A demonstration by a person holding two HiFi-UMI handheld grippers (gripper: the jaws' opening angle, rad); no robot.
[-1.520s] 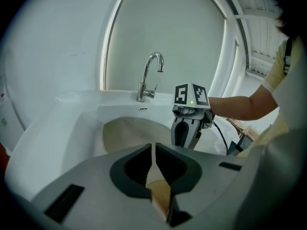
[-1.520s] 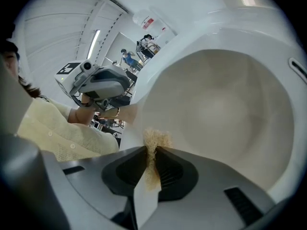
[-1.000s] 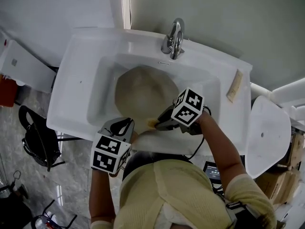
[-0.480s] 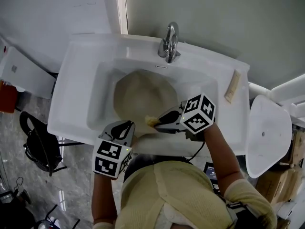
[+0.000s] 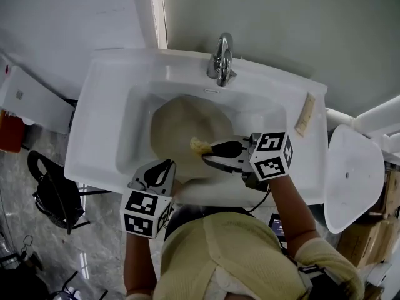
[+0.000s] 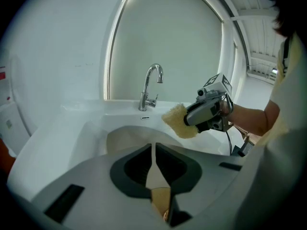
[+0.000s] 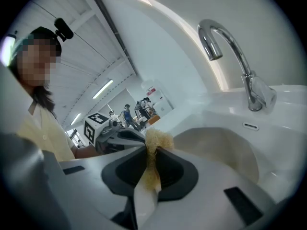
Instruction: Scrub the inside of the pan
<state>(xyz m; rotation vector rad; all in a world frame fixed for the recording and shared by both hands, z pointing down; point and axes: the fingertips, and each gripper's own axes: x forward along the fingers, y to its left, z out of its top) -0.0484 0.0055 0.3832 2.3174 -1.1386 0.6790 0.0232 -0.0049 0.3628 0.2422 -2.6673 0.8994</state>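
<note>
A beige pan lies in the white sink. At the near rim my left gripper is shut on the pan's thin handle, a tan strip between its jaws in the left gripper view. My right gripper points left over the pan and is shut on a yellow sponge. In the left gripper view the sponge hangs above the pan. From the right gripper view the sponge sticks out of the gripper, with the pan beyond it.
A chrome faucet stands at the back of the sink. A tan bar lies on the sink's right ledge. A white round object sits to the right, and a black bag lies on the floor at left.
My right gripper has swung to the right and turned to point left, carrying the sponge from the pan's near rim toward its middle. The left gripper has stayed on the handle.
</note>
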